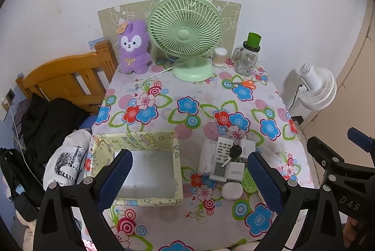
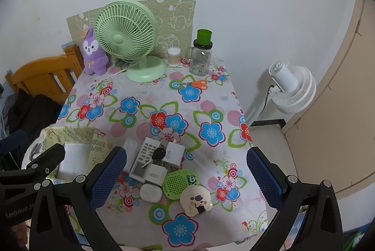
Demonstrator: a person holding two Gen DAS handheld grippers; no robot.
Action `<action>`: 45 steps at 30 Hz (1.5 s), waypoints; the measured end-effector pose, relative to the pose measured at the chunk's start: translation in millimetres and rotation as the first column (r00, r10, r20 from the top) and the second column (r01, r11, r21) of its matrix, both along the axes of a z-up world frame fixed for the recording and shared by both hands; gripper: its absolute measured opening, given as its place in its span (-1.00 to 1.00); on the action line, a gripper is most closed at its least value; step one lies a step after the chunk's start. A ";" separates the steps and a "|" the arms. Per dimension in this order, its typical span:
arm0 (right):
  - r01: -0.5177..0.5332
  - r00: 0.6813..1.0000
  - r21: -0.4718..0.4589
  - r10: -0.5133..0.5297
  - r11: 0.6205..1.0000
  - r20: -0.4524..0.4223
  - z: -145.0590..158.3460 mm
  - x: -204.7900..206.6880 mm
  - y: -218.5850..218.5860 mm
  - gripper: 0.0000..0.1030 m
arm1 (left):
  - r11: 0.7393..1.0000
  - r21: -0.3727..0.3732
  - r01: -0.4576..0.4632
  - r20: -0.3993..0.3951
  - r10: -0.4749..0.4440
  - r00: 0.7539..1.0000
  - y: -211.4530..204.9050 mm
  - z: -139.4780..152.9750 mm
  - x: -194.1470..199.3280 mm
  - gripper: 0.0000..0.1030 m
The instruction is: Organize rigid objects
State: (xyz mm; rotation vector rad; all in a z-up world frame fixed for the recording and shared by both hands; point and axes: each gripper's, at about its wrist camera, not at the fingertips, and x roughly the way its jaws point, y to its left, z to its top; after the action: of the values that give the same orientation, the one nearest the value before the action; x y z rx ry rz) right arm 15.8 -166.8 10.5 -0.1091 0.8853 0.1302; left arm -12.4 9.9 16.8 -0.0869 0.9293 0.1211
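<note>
Nearest the cameras, above the flowered tablecloth (image 2: 211,110), the left gripper (image 1: 189,177) and right gripper (image 2: 186,174) both hang with fingers spread wide, gripping nothing. Just left of the clutter pile sits the empty yellow fabric box (image 1: 138,140). The pile itself: a round cream case (image 2: 195,200), a green speaker (image 2: 179,183), a white earbud case (image 2: 151,192), and behind these a white remote (image 2: 144,160) with a black key (image 2: 157,154) lying across it, touching a white charger (image 2: 174,152). Farther beyond the pile lie orange scissors (image 2: 198,84), then a green fan (image 2: 129,40), a purple plush toy (image 2: 93,54), a swab jar (image 2: 174,56) and a glass jar (image 2: 200,58).
</note>
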 end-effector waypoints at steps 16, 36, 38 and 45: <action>0.016 1.000 -0.007 -0.016 1.000 0.008 0.4 -2.7 -0.7 1.00 | 0.999 0.019 0.034 0.017 -0.035 0.999 -6.8 4.1 -0.9 0.93; 0.014 0.999 0.014 -0.014 1.000 -0.034 -12.8 5.4 -0.5 1.00 | 0.999 0.040 0.031 -0.013 -0.030 0.999 -8.5 -6.7 5.2 0.93; 0.010 0.999 0.009 -0.009 1.000 -0.038 -15.2 8.2 0.5 1.00 | 0.999 0.034 0.031 -0.018 -0.031 0.999 -8.4 -8.7 6.5 0.93; 0.011 0.999 -0.004 -0.011 1.000 -0.053 -25.6 21.3 -4.4 1.00 | 0.999 0.028 0.036 -0.052 -0.034 0.998 -11.7 -23.9 18.7 0.93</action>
State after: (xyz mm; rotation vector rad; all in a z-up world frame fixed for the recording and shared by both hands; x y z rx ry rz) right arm 37.1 -171.3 -15.1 -0.1049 0.9389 0.1212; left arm 6.3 -1.8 -7.2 -0.0411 0.9799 0.1045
